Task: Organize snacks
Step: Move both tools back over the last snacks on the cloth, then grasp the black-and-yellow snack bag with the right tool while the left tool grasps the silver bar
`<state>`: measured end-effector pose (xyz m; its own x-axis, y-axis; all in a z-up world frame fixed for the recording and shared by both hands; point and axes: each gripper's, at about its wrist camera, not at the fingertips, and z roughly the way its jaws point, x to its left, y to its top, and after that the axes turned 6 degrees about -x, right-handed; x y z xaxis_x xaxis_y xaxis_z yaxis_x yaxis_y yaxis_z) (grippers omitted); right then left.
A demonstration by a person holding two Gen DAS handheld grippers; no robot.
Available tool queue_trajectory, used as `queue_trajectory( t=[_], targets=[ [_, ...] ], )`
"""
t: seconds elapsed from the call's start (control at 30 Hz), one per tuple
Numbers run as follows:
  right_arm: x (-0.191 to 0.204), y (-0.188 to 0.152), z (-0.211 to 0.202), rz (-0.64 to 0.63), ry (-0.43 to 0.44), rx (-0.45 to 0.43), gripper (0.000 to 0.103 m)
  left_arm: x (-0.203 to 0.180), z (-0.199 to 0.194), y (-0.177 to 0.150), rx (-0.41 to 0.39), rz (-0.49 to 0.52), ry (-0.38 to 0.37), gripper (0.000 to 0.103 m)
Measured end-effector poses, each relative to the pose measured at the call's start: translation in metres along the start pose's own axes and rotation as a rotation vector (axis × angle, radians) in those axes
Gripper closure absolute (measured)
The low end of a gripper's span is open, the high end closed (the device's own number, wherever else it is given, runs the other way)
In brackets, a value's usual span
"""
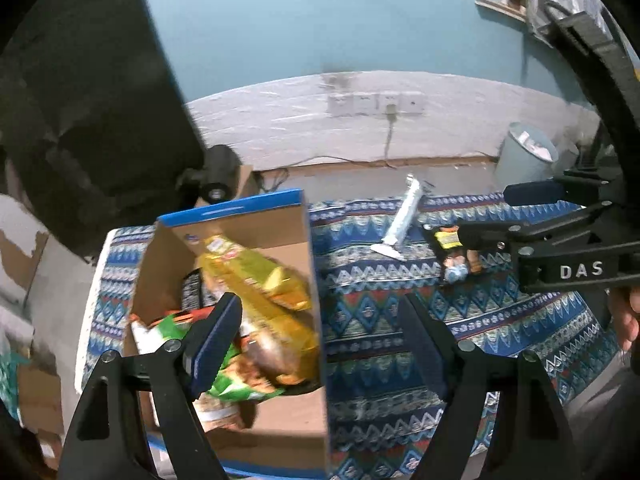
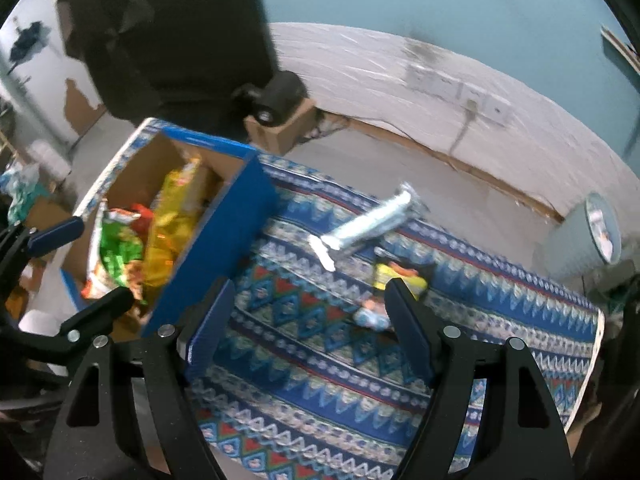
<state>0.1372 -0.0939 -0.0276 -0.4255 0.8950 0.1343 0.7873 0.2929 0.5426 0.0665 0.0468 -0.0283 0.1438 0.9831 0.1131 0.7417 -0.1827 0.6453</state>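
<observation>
Both jaws open, empty: left gripper (image 1: 320, 336) over snack box (image 1: 240, 216), right gripper (image 2: 308, 320) near silver packet (image 2: 368, 224) on cloth (image 2: 304, 384).

Both grippers point steeply down with jaws spread and nothing between them: left gripper (image 1: 320, 336) over the box's (image 1: 316, 264) wall, right gripper (image 2: 308, 320) beside it.
</observation>
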Motion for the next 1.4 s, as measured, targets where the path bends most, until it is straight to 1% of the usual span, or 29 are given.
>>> queue_trajectory(
  t=[0.23, 0.5, 0.67, 0.8, 0.83, 1.0, 1.13, 1.17, 1.27, 1.3, 1.33, 1.37, 1.4],
  targets=[
    [-0.046, -0.019, 0.025, 0.074, -0.057, 0.064, 0.026, -0.03, 0.036, 0.007, 0.042, 0.046, -0.041, 0.021],
    [-0.08, -0.025, 0.07, 0.159, -0.059, 0.133, 0.026, -0.054, 0.084, 0.009, 0.096, 0.1, -0.059, 0.021],
    [-0.091, -0.029, 0.101, 0.2, -0.04, 0.181, 0.026, -0.054, 0.111, 0.011, 0.112, 0.113, -0.052, 0.021],
    [-0.096, -0.031, 0.121, 0.204, -0.054, 0.208, 0.026, -0.052, 0.126, 0.011, 0.125, 0.105, -0.054, 0.021],
    [-0.096, -0.032, 0.125, 0.2, -0.044, 0.237, 0.026, -0.051, 0.128, 0.011, 0.129, 0.101, -0.06, 0.021],
    [-0.099, -0.033, 0.141, 0.201, -0.053, 0.255, 0.026, -0.057, 0.14, 0.01, 0.139, 0.129, -0.065, 0.021],
    [-0.097, -0.033, 0.15, 0.174, -0.052, 0.262, 0.026, -0.061, 0.147, 0.01, 0.143, 0.149, -0.067, 0.021],
    [-0.096, -0.034, 0.151, 0.156, -0.051, 0.264, 0.028, -0.062, 0.149, 0.011, 0.145, 0.151, -0.07, 0.021],
    [-0.093, -0.034, 0.15, 0.104, -0.068, 0.258, 0.043, -0.065, 0.154, 0.013, 0.149, 0.155, -0.074, 0.021],
    [-0.093, -0.033, 0.149, 0.097, -0.065, 0.255, 0.044, -0.066, 0.156, 0.013, 0.152, 0.156, -0.077, 0.021],
    [-0.095, -0.033, 0.146, 0.09, -0.064, 0.253, 0.047, -0.067, 0.157, 0.014, 0.157, 0.156, -0.084, 0.021],
    [-0.097, -0.032, 0.143, 0.088, -0.066, 0.248, 0.053, -0.069, 0.159, 0.015, 0.161, 0.158, -0.092, 0.021],
    [-0.099, -0.03, 0.14, 0.089, -0.068, 0.242, 0.056, -0.07, 0.161, 0.017, 0.163, 0.159, -0.099, 0.021]
  ],
)
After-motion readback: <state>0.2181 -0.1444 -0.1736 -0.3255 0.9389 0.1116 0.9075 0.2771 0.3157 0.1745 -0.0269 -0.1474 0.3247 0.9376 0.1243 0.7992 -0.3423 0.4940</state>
